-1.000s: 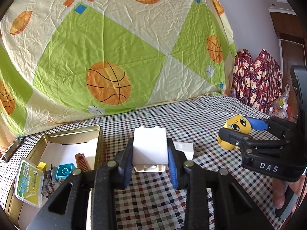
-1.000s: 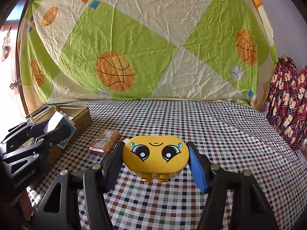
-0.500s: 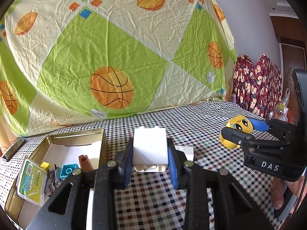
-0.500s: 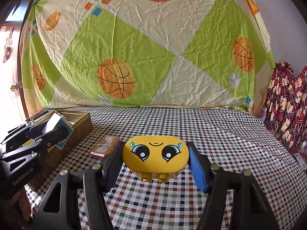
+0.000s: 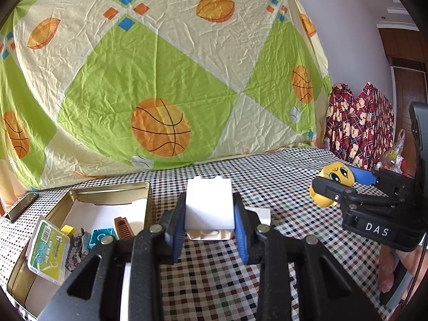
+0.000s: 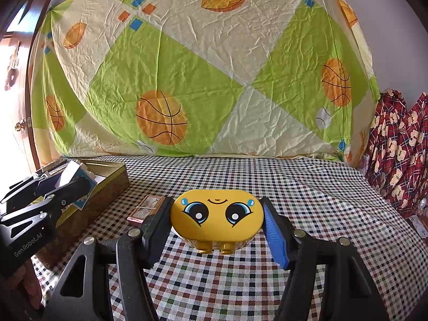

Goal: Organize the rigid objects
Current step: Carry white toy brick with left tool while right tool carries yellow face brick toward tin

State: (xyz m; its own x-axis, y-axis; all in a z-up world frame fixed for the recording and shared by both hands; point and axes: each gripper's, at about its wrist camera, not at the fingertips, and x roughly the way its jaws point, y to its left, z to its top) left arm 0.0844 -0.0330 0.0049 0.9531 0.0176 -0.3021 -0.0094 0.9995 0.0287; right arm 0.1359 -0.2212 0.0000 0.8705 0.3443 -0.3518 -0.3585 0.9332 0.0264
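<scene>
My left gripper (image 5: 209, 226) is shut on a white block (image 5: 208, 207) and holds it above the checked tablecloth (image 5: 214, 281), just right of an open gold tin (image 5: 109, 190). At the left of the right wrist view, that gripper (image 6: 57, 188) and its block (image 6: 70, 170) hang over the tin (image 6: 112, 184). My right gripper (image 6: 217, 223) is shut on a yellow toy with a cartoon face (image 6: 216, 218), clear of the cloth. The left wrist view has this gripper (image 5: 343, 184) and toy (image 5: 325, 199) at the right.
The tin holds a green-labelled plastic case (image 5: 48, 251), a blue brick (image 5: 100, 238), a brown ridged piece (image 5: 124, 227) and a yellow piece (image 5: 67, 231). A flat white piece (image 5: 260, 212) and a small pink box (image 6: 145, 208) lie on the cloth. Red patterned fabric (image 5: 358, 123) borders the right.
Both views have tipped up slightly, so the table's far edge sits lower in frame. Both grips are unchanged.
</scene>
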